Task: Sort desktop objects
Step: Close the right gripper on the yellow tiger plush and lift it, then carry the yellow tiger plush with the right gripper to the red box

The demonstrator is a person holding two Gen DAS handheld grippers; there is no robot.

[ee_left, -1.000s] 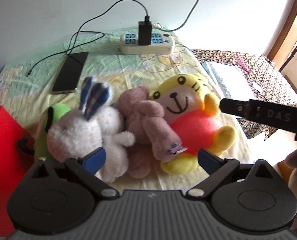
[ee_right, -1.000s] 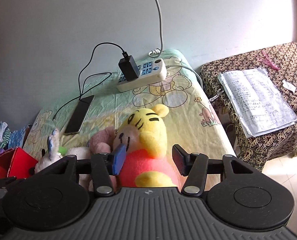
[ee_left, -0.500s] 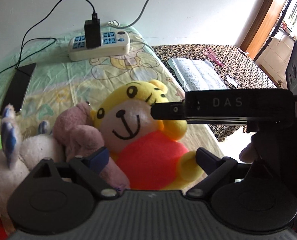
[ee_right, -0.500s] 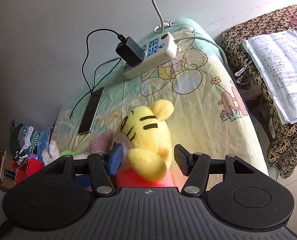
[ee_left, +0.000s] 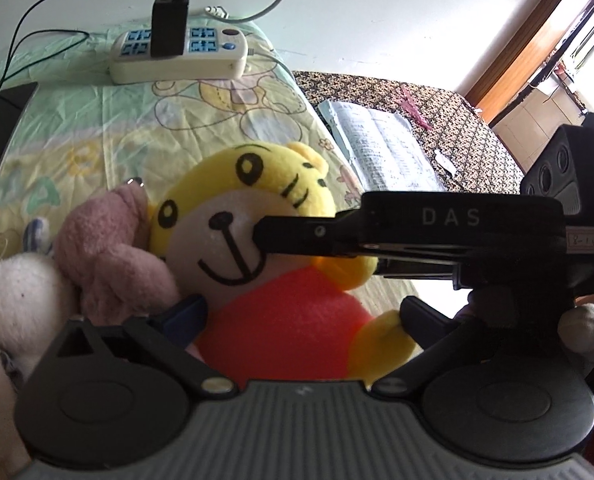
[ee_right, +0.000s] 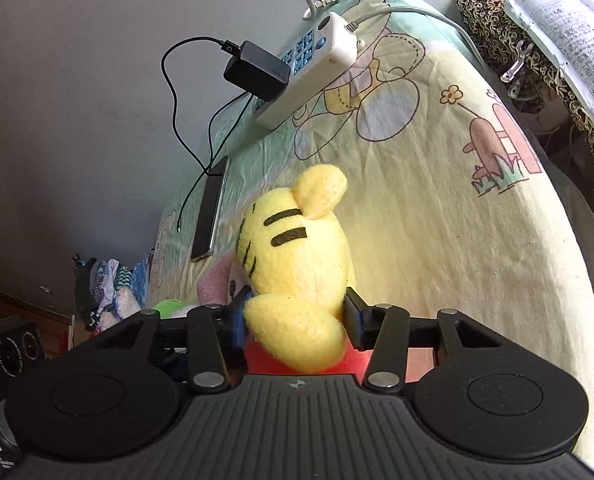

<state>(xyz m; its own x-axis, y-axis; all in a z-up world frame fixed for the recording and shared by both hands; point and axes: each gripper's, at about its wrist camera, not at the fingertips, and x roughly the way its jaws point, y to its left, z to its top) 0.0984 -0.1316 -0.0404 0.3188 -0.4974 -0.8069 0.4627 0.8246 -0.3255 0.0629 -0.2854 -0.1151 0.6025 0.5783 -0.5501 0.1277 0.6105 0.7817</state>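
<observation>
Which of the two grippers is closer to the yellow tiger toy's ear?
Right. The right gripper has its fingers on either side of the yellow tiger toy's ear. The left gripper sits lower, open around the toy's red belly.

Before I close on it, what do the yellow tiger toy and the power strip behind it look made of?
Yellow tiger toy: soft plush, matte and fuzzy, with a nap at its edges; the black stripes look stitched or printed, unclear which. Power strip: hard moulded plastic, smooth cream shell with a faint sheen and blue socket faces.
</observation>
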